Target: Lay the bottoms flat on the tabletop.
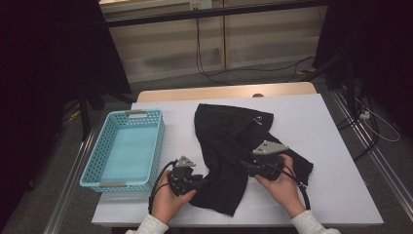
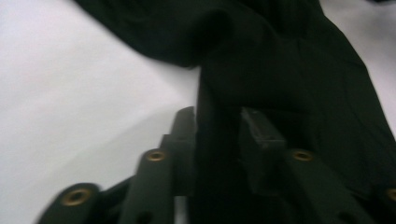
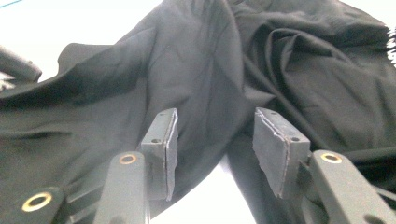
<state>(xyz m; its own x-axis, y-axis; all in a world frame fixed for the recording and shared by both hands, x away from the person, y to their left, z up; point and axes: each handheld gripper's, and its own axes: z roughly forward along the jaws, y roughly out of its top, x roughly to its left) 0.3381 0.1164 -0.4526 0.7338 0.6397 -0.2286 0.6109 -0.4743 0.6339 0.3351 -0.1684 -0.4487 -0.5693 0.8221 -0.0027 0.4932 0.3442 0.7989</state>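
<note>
A black garment [image 1: 234, 146], seemingly a thin sports shirt or shorts with a small pale logo, lies crumpled at the centre of the white table [image 1: 331, 146], its lower flap reaching towards six o'clock near the front edge; it looks light, limp and a little slick, so it should bunch and slide rather than hold any shape, and a single pinch would probably let the rest hang and drag. The left gripper [image 1: 187, 181] sits at about seven o'clock of the cloth; in the left gripper view a fold of the fabric [image 2: 219, 154] runs between its narrow-set jaws, which look to be pinching it. The right gripper [image 1: 260, 168] rests at about five o'clock; in the right gripper view its pads [image 3: 166, 144] stand moderately apart over the cloth with nothing gripped. Best purchase is likely a hem or a corner, taken at two well-spaced points so the piece can be spread or lifted evenly. A turquoise perforated basket [image 1: 92, 161] stands at nine o'clock, empty and just beside the left hand [image 1: 168, 200]; its near rim could snag a trailing edge; cables [image 1: 209, 58] lie on the floor beyond at twelve o'clock.
</note>
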